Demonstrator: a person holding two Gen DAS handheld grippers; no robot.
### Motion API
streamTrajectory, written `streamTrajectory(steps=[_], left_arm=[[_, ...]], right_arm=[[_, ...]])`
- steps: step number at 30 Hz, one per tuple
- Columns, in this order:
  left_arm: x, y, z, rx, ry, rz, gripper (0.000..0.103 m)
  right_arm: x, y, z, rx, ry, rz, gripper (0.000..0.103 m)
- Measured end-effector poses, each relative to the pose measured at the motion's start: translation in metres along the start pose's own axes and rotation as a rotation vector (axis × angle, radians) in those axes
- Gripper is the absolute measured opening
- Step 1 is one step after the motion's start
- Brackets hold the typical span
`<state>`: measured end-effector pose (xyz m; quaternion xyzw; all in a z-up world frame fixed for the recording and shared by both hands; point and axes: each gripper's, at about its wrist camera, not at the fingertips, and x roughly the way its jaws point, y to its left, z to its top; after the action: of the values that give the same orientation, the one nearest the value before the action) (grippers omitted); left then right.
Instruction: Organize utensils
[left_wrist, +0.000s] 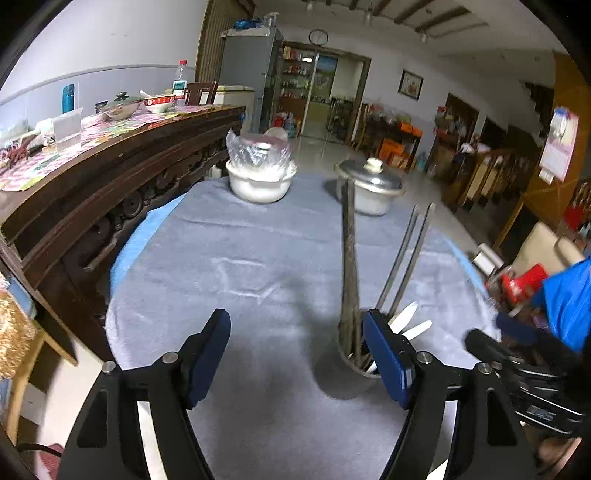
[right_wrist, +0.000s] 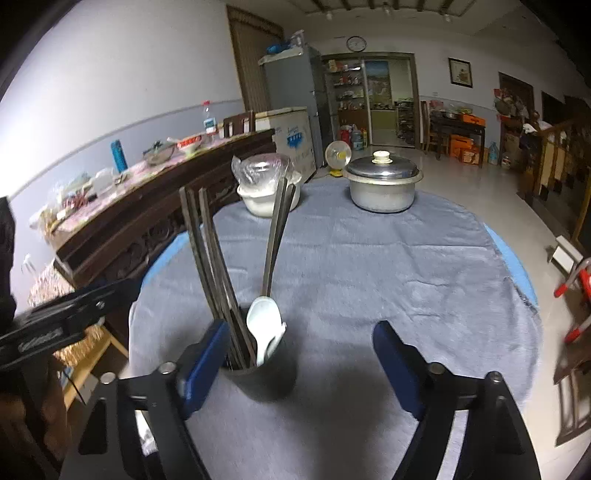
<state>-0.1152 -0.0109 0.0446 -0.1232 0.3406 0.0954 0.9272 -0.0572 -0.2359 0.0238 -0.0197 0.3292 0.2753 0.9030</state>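
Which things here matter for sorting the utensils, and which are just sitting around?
Job items:
- utensil cup
- chopsticks
- white spoon
- long metal spoons

Just lying about:
- lidded metal pot
- white bowl with plastic bag
- grey cloth

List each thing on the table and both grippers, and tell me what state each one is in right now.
Left gripper: jaws open, empty.
Right gripper: jaws open, empty.
Utensil holder: upright on the cloth, loaded.
Chopsticks: standing in the holder, leaning.
White spoon: in the holder, bowl end up.
Metal pot: lid on.
White bowl: covered with a plastic bag.
Grey cloth: spread flat, lightly creased.
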Motion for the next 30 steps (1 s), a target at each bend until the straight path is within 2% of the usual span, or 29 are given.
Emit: streamTrajectory(steps=[7,8,9,15,30], left_arm=[[0.015,-0.010,-0.008,0.056,0.078,0.013,0.076],[0.014,-0.012,-0.007,0.064,0.082,0.015,0.082],[0.014,-0.013,-0.008,0.074,0.081,0.022,0.088],[0.007,-0.017,-0.007,0.098,0.042,0.048,0.095],[0.007,-0.021,-0.002,0.105,0.053,0.029,0.098]], right_arm=[[-0.011,0.009,-0.010,-0.039,0.081,0.075,0.092],[-0.012,0.012,-0.012,-0.053,0.083,0.074,0.095],[-0.012,0.014,-0.014,-0.063,0.086,0.073,0.096],[-0.011,0.015,-0.018,-0.058,0.093,0.058,0.096],[-0.009,0.013,-0.014,-0.043,0.079,0.024,0.097]])
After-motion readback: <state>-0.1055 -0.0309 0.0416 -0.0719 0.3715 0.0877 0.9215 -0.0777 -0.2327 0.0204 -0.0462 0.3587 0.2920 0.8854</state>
